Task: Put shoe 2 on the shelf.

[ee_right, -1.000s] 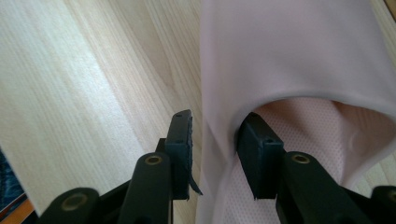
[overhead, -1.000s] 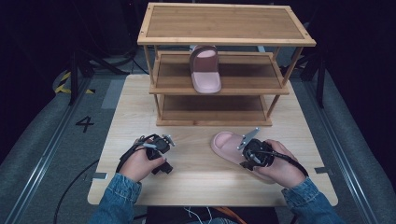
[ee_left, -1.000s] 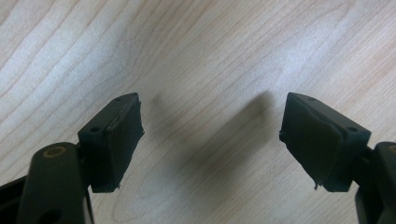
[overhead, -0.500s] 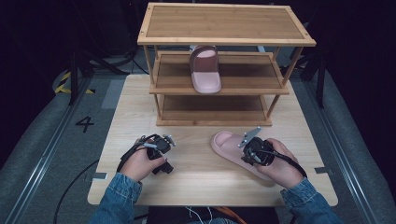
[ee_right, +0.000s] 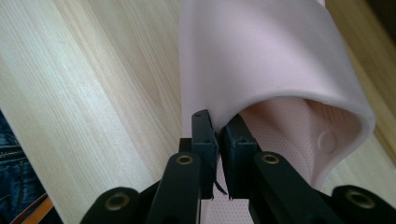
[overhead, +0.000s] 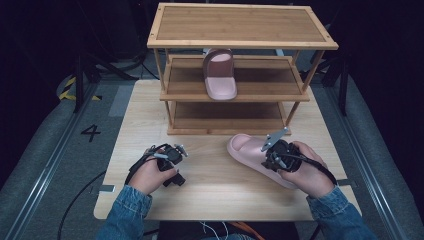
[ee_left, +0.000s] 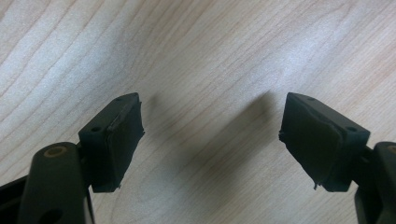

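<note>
On the table (overhead: 210, 185), pink slipper (overhead: 245, 147), strap pinched by right hand-held gripper (ee_right: 217, 135)

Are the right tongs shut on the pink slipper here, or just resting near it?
Shut on it. In the right gripper view, the right tongs pinch the strap edge of the pink slipper between their jaws, one inside, one outside.

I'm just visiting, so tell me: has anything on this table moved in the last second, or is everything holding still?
Barely anything. The right gripper stays shut on the strap edge of the pink slipper on the table, which has hardly shifted, if at all. The left gripper still rests open over bare wood. The second slipper remains on the middle level of the shelf rack.
</note>
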